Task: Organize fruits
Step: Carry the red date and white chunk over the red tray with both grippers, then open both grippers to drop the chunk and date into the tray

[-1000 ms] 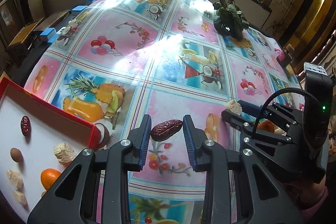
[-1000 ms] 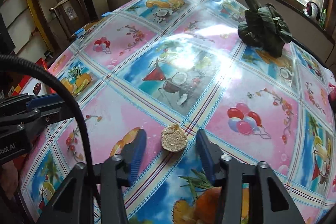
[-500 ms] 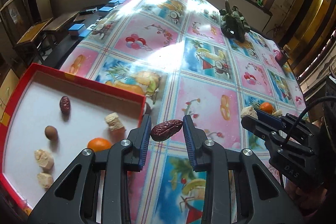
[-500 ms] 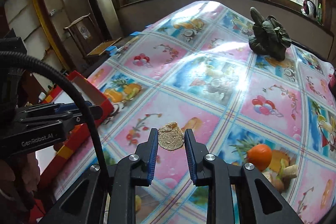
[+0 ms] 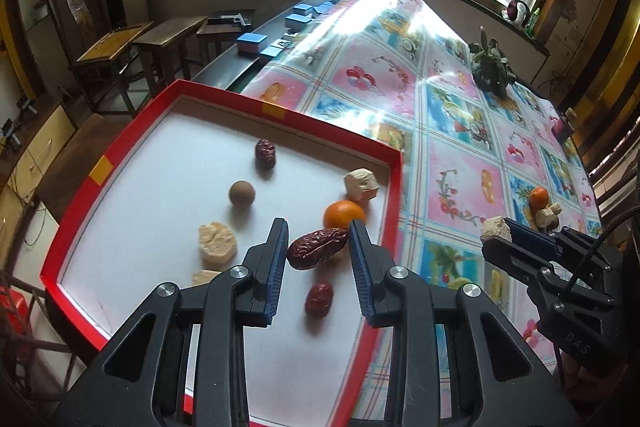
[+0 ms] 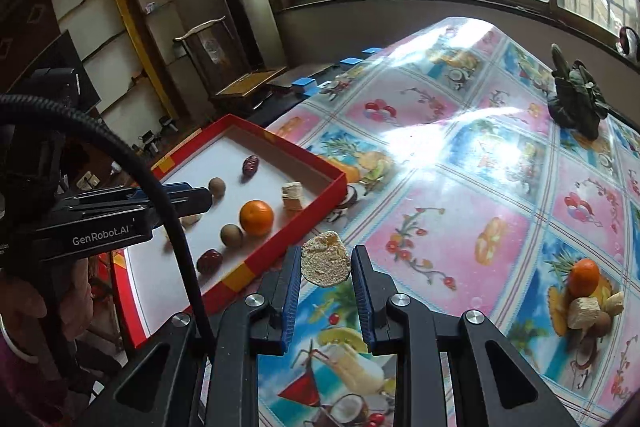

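Fruits and dried pieces lie in two groups: most in the red tray point(image 5: 394, 163), a few loose on the patterned tablecloth point(image 6: 460, 187). Counted from the left wrist view, the white tray floor holds two red dates point(image 5: 265, 153) point(image 5: 319, 299), one orange point(image 5: 343, 213), one brown round fruit point(image 5: 241, 193) and three pale dried pieces, the third half hidden behind a gripper finger; the right wrist view shows a second brown round fruit point(image 6: 231, 235) beside the orange. A third date point(image 5: 317, 248), wrinkled and dark, is pinched crosswise between the pads of the left gripper point(image 5: 319, 259), held above the tray floor near the orange. The right gripper point(image 6: 326, 281) is clamped on one pale round dried slice point(image 6: 325, 264), raised over the tablecloth just beside the tray's near corner. Well apart on the cloth sits one small heap point(image 6: 588, 301): one orange, a pale cube, a pale curved piece and a brownish round fruit, touching. One dark green leafy bundle point(image 6: 576, 99) lies at the far side.
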A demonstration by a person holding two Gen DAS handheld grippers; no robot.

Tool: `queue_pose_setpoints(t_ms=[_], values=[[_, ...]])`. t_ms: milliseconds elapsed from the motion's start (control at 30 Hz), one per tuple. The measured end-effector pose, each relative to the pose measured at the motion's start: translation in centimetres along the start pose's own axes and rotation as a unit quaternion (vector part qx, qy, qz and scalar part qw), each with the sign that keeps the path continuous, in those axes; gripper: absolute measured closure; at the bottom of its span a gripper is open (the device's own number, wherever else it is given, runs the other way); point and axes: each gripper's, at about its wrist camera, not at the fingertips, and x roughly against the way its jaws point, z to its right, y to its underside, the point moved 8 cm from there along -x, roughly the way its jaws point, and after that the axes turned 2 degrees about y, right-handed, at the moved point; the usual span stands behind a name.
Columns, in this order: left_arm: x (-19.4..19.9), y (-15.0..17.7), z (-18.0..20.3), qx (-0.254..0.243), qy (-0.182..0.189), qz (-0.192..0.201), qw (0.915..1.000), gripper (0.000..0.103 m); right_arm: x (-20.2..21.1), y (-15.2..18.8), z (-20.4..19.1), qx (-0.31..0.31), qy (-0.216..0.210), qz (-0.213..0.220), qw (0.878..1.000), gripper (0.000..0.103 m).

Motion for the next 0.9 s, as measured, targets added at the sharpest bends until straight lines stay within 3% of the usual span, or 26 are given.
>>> queue_pose_setpoints(t_ms=[533,667,900], values=[[-0.1,1.1,-9.4,0.056,-0.066,0.012,0.9962,0.073,-4.5,-1.0,-8.4,0.073,-0.041,-0.029,0.996,0.079],[-0.8,1.0,-10.9,0.060,-0.088,0.014,0.9942,0.073,-6.0,-1.5,-9.8,0.085,-0.049,-0.040,0.994,0.079],[-2.3,0.7,-12.2,0.068,-0.094,0.006,0.9933,0.073,-8.8,-2.2,-11.4,0.102,-0.048,-0.054,0.992,0.079]])
